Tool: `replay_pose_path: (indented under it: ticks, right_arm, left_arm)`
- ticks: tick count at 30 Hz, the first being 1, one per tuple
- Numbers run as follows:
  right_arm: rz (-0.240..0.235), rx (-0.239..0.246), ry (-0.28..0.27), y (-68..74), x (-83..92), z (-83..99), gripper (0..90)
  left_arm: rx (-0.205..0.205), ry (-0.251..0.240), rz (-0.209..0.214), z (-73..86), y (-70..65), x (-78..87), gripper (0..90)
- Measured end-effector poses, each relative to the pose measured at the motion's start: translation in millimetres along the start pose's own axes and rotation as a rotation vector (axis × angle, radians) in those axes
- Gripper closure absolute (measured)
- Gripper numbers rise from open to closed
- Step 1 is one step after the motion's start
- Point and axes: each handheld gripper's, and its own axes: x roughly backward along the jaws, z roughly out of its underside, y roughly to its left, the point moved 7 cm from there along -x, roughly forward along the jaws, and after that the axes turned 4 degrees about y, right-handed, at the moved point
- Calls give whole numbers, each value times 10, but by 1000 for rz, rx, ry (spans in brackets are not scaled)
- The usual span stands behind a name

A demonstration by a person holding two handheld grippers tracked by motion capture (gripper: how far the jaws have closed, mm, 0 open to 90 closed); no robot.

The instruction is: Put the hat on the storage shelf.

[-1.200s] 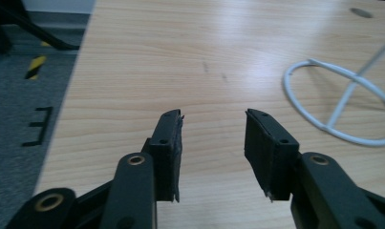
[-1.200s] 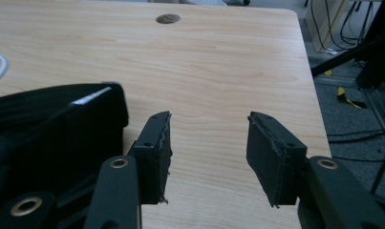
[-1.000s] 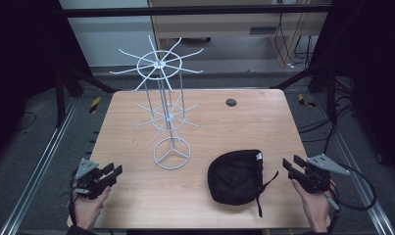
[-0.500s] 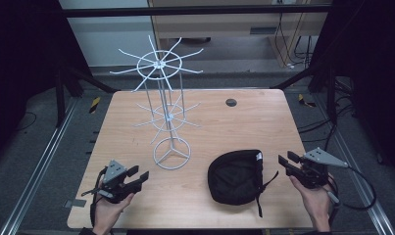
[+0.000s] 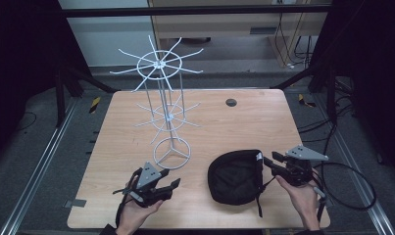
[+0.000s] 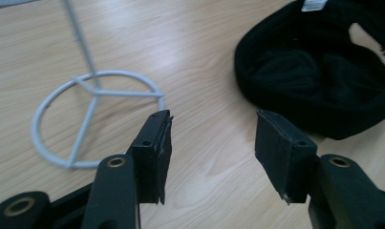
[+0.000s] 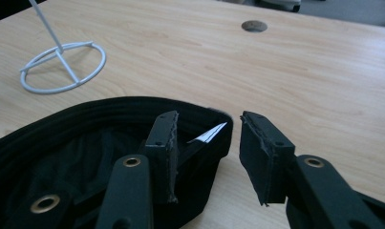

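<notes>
My right gripper (image 7: 207,157), jaws apart, straddles the rim of the black cap (image 5: 234,176) lying beside the white wire stand (image 5: 170,152); left gripper (image 6: 211,152) wide, empty; probably pre-grasp, next closing on that rim.

A round dark hole (image 5: 231,102), perhaps a grommet, marks the table (image 5: 263,122).

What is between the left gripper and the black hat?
Just bare wooden table lies between the left gripper and the black hat, shown in the high view.
</notes>
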Motion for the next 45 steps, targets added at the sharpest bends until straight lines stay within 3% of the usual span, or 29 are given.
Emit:
replay_pose_path:
  ticks: [2,11,16,24,30,34,37,45]
  right_arm:
    - [-4,-4,6,10,-5,13,569]
    - [-28,-10,65,84,-66,151,563]
    - [-35,-10,77,108,-79,192,563]
    - [-60,-16,109,176,-164,252,581]
    - [-76,-32,133,199,-220,275,644]
    - [-67,-30,134,193,-244,264,776]
    - [-71,-36,138,194,-253,250,819]
    - [-53,-33,145,221,-311,188,833]
  left_arm:
    - [-3,0,13,-24,-54,-30,459]
    - [-90,12,109,-236,-548,-294,432]
    - [-113,25,149,-335,-746,-383,399]
    - [-153,53,215,-366,-1046,-553,373]
    - [-188,87,228,-307,-1160,-653,367]
    - [-208,115,233,-265,-1212,-734,379]
    - [-224,143,224,-228,-1220,-800,396]
    - [-249,195,245,-162,-1222,-910,523]
